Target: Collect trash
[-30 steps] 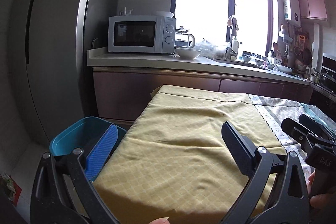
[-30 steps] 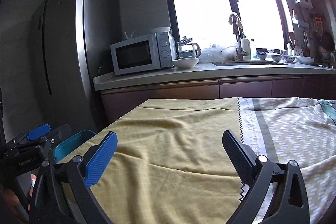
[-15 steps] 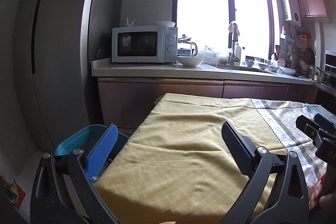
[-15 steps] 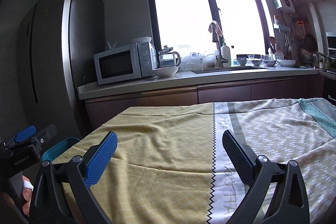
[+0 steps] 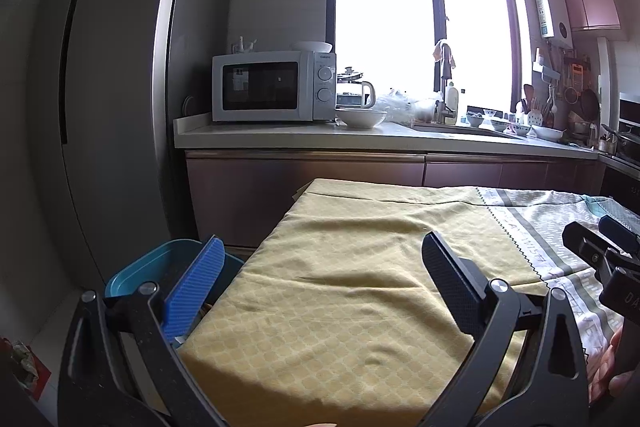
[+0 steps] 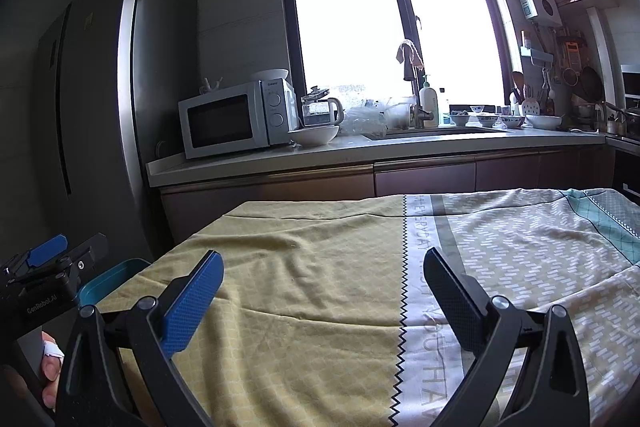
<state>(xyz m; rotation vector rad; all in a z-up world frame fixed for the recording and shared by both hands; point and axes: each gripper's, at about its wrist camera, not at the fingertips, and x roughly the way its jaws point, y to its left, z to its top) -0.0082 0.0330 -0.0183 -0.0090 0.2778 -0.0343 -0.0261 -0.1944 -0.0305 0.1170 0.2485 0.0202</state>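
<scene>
My left gripper (image 5: pixel 320 259) is open and empty above the near left corner of a table covered by a yellow and grey patterned cloth (image 5: pixel 360 267). My right gripper (image 6: pixel 320 279) is open and empty above the same cloth (image 6: pixel 320 307), further right. A teal bin (image 5: pixel 160 263) stands on the floor at the table's left side; it also shows in the right wrist view (image 6: pixel 108 279). No trash shows on the cloth. Each gripper shows at the edge of the other's view.
A tall steel fridge (image 5: pixel 100 107) stands at the left. A counter (image 5: pixel 360 139) behind the table holds a white microwave (image 5: pixel 272 87), a white bowl (image 5: pixel 360 117), a kettle, a sink and dishes. Red-wrapped bits (image 5: pixel 24 367) lie on the floor at lower left.
Both grippers have risen and tilted up a little, so the table sits lower in both views. The right view has swung rightward, showing more of the grey cloth. Both stay open.
</scene>
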